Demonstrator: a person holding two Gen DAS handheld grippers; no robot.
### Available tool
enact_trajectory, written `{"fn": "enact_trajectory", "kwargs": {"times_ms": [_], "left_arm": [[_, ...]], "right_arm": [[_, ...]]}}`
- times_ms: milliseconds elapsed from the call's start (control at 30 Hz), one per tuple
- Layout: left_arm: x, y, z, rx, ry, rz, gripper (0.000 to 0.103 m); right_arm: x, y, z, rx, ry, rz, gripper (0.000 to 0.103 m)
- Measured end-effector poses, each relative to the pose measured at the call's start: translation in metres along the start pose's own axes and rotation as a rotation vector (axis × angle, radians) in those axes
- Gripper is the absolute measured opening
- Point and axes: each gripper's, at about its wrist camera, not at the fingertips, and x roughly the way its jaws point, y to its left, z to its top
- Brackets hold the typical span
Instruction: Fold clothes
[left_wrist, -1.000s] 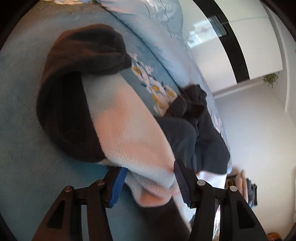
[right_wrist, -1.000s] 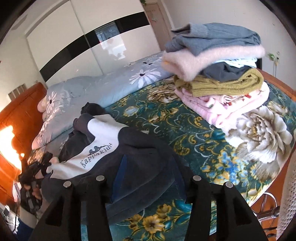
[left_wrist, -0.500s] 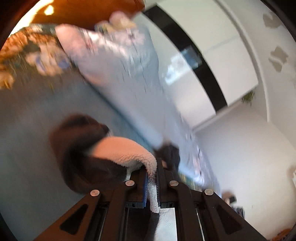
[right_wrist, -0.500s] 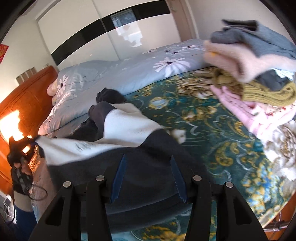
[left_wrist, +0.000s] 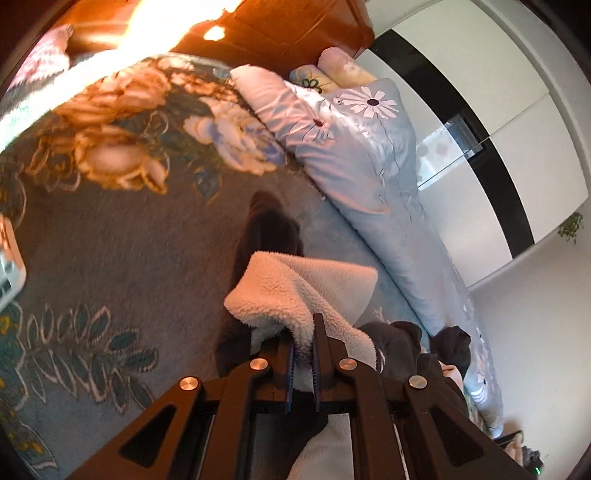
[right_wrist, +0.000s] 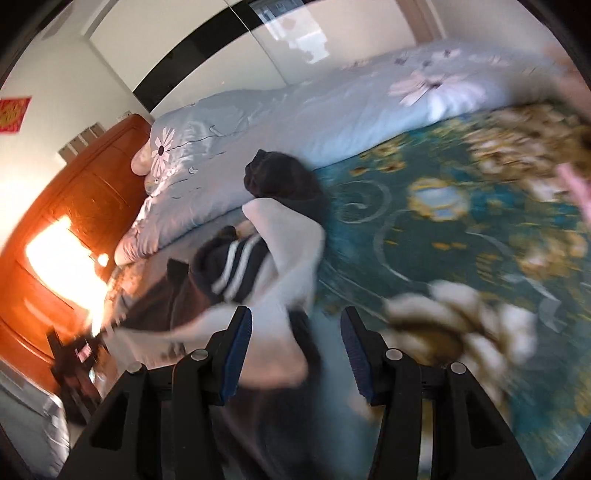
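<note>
Left tongs (left_wrist: 303, 334) clenched on the fleece-lined hoodie (left_wrist: 295, 291) (white lining out), right tongs (right_wrist: 295, 334) released.

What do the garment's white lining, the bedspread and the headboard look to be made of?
White lining: fleece, probably sherpa, with nubby matte pile; the left hand-held gripper pinches it. Bedspread: plush, short-napped fabric with printed flowers, likely velour or flannel. Headboard: varnished reddish wood by its glossy glare, possibly veneer.

Sunlit wooden headboard (right_wrist: 74, 229), white wardrobe (left_wrist: 524, 122) with black band, floral bedspread (right_wrist: 461, 229).
</note>
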Motion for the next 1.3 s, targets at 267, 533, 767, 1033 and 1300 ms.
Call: {"fn": "enact_trajectory", "kwargs": {"times_ms": [267,533,767,1033,1300], "left_arm": [[-0.001,0.018,-0.004,-0.049,0.028,-0.041,0.01],[0.007,0.017,-0.004,-0.036,0.027,-0.038,0.011],[0.007,0.0,0.0,0.019,0.011,-0.037,0.011],[0.007,-0.067,0.019,0.143,-0.01,-0.117,0.009],[-0.03,-0.142,0.039,0.267,-0.13,-0.368,0.009]], "right_arm": [[0.101,-0.017,0.062,0.098,0.053,-0.01,0.051],[0.146,-0.049,0.09,0.309,0.075,0.079,0.051],[0.149,-0.041,0.097,0.324,0.048,0.12,0.016],[0.057,-0.053,0.116,0.317,-0.156,0.189,0.008],[-0.097,-0.075,0.125,0.22,-0.425,0.134,0.008]]}}
